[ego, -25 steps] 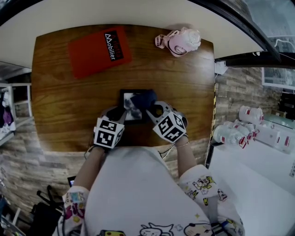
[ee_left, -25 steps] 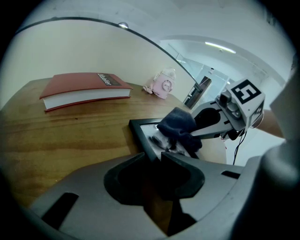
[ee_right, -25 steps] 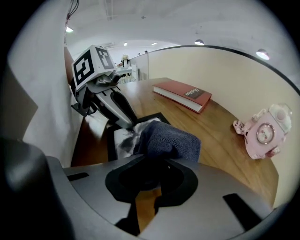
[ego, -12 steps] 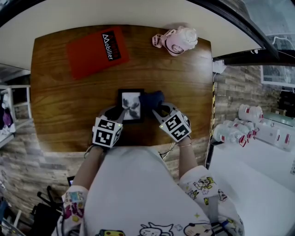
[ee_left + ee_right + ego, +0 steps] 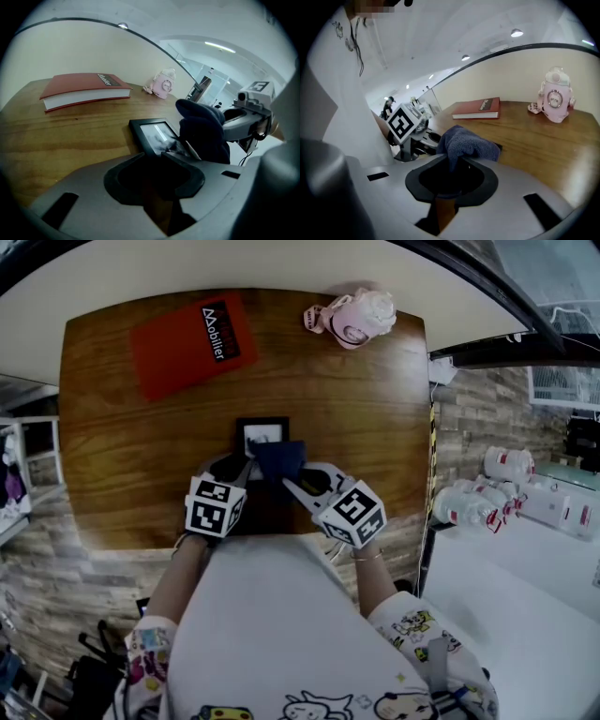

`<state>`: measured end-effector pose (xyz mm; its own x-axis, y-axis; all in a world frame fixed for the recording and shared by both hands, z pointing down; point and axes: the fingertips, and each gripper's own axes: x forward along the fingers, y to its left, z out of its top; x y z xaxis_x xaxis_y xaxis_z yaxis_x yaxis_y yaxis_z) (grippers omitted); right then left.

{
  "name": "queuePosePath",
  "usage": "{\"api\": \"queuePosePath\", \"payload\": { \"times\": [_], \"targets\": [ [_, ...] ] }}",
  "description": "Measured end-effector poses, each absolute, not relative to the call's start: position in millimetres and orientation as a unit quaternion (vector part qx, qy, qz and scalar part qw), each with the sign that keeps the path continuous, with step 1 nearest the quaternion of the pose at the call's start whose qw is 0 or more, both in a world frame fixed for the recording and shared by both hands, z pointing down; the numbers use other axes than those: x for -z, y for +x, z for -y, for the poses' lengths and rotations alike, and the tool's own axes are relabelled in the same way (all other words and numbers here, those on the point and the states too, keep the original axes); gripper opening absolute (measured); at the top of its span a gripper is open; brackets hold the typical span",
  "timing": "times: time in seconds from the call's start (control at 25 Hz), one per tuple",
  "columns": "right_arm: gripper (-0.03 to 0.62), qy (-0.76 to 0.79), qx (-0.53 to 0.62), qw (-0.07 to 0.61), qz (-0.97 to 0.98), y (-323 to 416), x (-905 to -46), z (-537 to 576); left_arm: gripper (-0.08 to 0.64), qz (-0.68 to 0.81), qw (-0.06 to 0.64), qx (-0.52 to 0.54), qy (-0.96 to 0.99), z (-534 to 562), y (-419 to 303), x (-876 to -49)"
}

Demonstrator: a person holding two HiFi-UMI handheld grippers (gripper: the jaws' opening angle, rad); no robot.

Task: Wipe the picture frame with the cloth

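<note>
A wooden table [image 5: 122, 474] stands against a pale wall [image 5: 187, 268]. On its near side the right gripper [image 5: 286, 479] is clenched on a dark blue cloth [image 5: 278, 461], which hangs bunched over the near part of the black picture frame [image 5: 261, 432], while the left gripper [image 5: 239, 468] is clamped on the frame's near left edge. Farther back lie a red book [image 5: 183, 345] with "Mobilier" in white on its cover and a pink toy [image 5: 352, 320].
</note>
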<state>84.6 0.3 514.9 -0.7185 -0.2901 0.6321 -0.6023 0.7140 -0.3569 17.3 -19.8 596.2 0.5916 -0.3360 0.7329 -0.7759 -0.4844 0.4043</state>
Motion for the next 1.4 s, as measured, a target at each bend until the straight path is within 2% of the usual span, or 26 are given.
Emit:
{"api": "queuePosePath", "payload": {
  "times": [0.16,0.36,0.76,1.4],
  "targets": [
    [0.043,0.249,-0.327,0.249,0.877,61,-523,-13,0.106,0.344,0.373,-0.293,0.810,20,17,-596],
    [0.043,0.262,-0.374,0.251,0.854,44,-546,-19,0.106,0.343,0.375,-0.293,0.810,20,17,-595],
    [0.043,0.311,-0.316,0.357,0.822,34,-579,-21,0.103,0.340,0.381,-0.292,0.808,20,17,-596],
    [0.041,0.319,-0.276,0.408,0.810,58,-580,-21,0.103,0.341,0.378,-0.293,0.809,20,16,-596]
  ]
}}
